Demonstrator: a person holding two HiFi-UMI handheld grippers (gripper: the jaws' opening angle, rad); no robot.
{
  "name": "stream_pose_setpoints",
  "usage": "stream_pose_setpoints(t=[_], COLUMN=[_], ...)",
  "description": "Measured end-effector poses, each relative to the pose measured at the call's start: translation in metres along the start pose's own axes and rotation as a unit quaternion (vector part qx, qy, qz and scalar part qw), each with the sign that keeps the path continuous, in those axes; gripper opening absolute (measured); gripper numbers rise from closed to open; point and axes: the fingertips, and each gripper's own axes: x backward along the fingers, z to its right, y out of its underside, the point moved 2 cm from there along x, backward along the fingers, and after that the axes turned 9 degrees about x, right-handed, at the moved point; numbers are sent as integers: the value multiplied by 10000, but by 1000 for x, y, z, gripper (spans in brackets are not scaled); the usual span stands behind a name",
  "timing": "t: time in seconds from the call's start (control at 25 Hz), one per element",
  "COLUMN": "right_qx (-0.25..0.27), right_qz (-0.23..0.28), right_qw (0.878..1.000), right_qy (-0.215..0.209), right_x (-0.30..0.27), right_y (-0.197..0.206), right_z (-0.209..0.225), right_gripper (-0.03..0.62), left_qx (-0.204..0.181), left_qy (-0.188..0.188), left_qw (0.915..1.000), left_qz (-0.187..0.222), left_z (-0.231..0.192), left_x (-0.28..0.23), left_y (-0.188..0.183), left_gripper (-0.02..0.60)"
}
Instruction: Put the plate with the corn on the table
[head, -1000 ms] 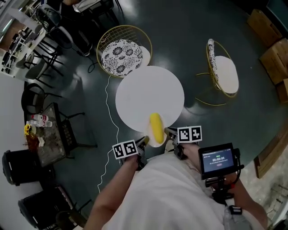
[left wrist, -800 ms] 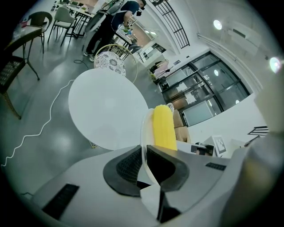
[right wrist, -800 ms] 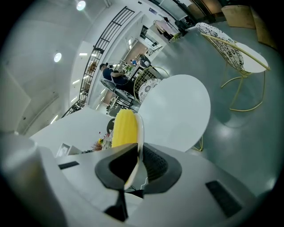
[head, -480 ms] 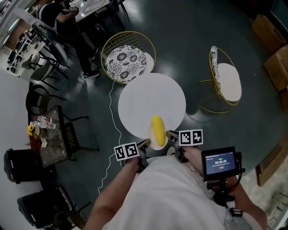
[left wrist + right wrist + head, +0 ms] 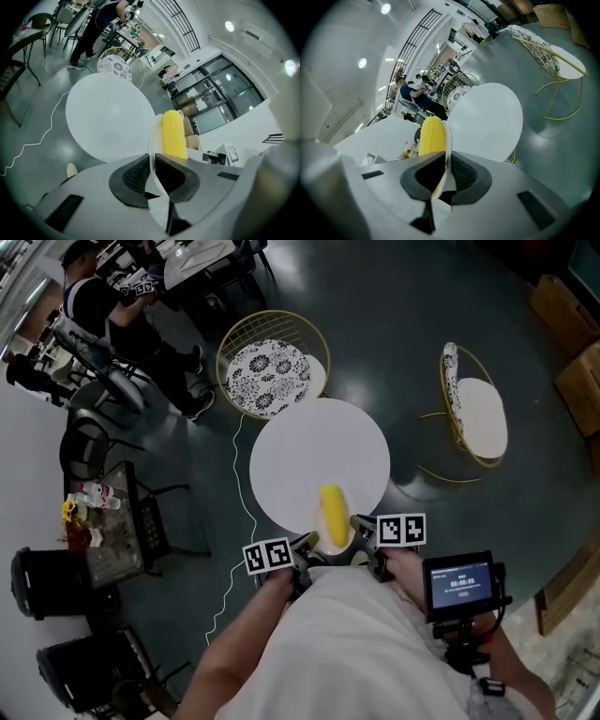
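Shift: plate [image 5: 150,140] and corn cob [image 5: 332,514] reach a little farther over the near rim of the round white tabletop [image 5: 319,451] than a second ago; a person [image 5: 98,298] has come into the head view's top left.
Left gripper [image 5: 153,171]: fingers closed on the plate's left rim, ribbed pads pressing the thin edge from both faces.
Right gripper [image 5: 444,169]: fingers clamped on the opposite rim in the same way.
Plate: white, held between the two grippers at the tabletop's near edge, part over the surface and part overhanging toward the holder; whether its underside touches the top cannot be told.
Corn: yellow, lying lengthwise along the plate's middle, pointing toward the tabletop's centre.
Tabletop room: bare white surface ahead of the plate all the way to the far rim.
Edges: gold wire chair with patterned cushion [image 5: 270,367] sits just beside the far-left rim; gold wire chair with white seat [image 5: 480,413] stands apart to the right.
Floor: dark, with a white cable [image 5: 232,521] running along the tabletop's left side.
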Motion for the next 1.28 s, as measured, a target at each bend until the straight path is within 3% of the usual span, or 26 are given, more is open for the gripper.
stream_pose_setpoints(t=[0.32, 1.28], right_qx=[-41, -232], right_qz=[16, -19], right_qw=[10000, 9988], right_qy=[89, 422], right_x=[-1, -76], right_y=[-7, -70], right_z=[0, 10], right_gripper=[44, 43], left_qx=[5, -76], left_qy=[20, 66], left_qw=[10000, 9991], left_qz=[-80, -407], left_z=[4, -23], left_x=[-1, -28], left_y=[-6, -109], left_gripper=[41, 41])
